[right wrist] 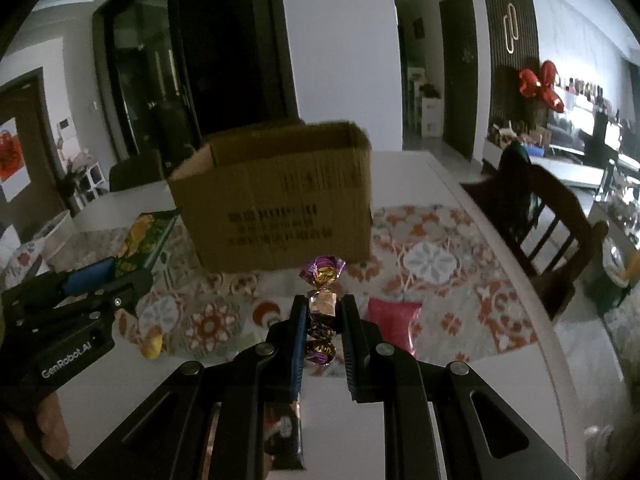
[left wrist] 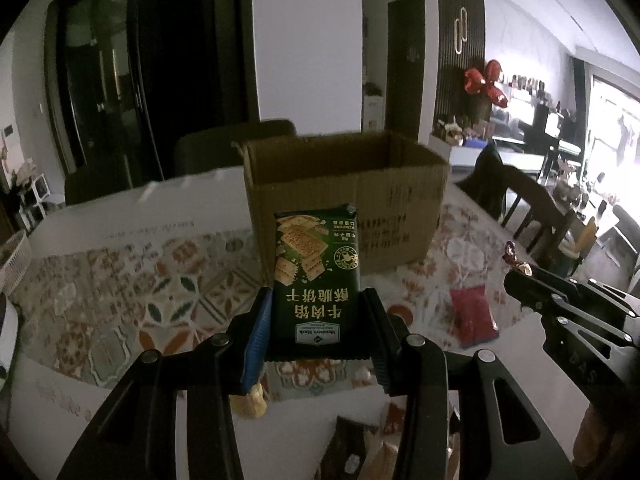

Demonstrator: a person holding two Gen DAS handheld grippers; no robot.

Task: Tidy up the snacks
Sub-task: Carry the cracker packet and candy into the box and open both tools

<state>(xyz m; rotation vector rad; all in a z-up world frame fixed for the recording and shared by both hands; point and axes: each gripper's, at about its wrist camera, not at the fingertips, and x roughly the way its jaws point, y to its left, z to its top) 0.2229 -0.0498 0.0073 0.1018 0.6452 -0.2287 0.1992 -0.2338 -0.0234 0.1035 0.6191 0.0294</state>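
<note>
Left wrist: left hand-held gripper clamps cracker packet before open cardboard box.

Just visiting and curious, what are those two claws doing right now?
Left gripper shut on green cracker packet. Right gripper shut on purple wrapped candy. Open cardboard box straight ahead, path clear. Red packet left on table.

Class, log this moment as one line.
left gripper: holds cracker pack | right gripper: holds candy | box: open
</note>
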